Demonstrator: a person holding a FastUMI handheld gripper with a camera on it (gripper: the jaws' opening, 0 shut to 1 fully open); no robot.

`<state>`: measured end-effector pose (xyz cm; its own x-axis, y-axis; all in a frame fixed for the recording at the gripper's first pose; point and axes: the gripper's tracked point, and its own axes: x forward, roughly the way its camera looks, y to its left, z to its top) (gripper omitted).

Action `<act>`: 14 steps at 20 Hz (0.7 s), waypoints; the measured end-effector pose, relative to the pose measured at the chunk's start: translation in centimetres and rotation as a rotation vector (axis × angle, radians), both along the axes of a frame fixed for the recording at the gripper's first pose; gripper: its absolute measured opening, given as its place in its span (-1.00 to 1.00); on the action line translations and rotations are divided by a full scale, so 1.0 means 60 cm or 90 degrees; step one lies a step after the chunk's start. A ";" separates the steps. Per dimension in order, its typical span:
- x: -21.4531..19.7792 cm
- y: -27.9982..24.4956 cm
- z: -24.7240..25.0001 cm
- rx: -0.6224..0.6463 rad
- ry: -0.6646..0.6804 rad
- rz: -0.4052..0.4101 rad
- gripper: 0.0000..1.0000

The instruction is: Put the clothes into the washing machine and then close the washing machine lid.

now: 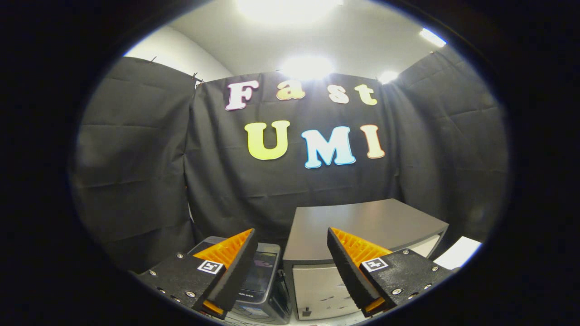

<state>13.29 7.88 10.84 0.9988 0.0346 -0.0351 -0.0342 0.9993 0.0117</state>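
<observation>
The gripper (291, 246) is nearest, its two fingers (235, 267) spread wide apart with nothing between them and nothing touching either one. The left finger rises from about 7 o'clock and the right from about 5 o'clock, both tips leaning in toward the gap.

Just past the fingers, low between them and a little toward 6 o'clock, stand two units side by side. The one at about 7 o'clock, partly hidden behind the left finger, is a small dark machine with a glossy, see-through top; this is probably the washing machine (265, 276), though the finger covers much of it and it is hard to tell for sure. Its lid (263, 262) looks to be lying flat. Whether any clothes are inside cannot be made out.

Touching or nearly touching it on the side toward 5 o'clock is a pale cabinet (317, 290) with a broad, flat grey top (362, 222) that runs back toward the wall. The right finger covers part of its front.

At about 4 o'clock, beyond the right finger, a white sheet (457, 253) lies flat beside the cabinet.

Farthest off, the black cloth wall (136, 158) wraps around from 9 o'clock to 3 o'clock, and at 12 o'clock bright ceiling lights (306, 67) glare above it.
</observation>
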 end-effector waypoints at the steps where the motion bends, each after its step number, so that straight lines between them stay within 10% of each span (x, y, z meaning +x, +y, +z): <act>1: -0.007 -0.014 0.001 0.000 -0.001 -0.005 0.90; 14: -0.091 -0.161 -0.031 -0.006 -0.008 -0.053 0.91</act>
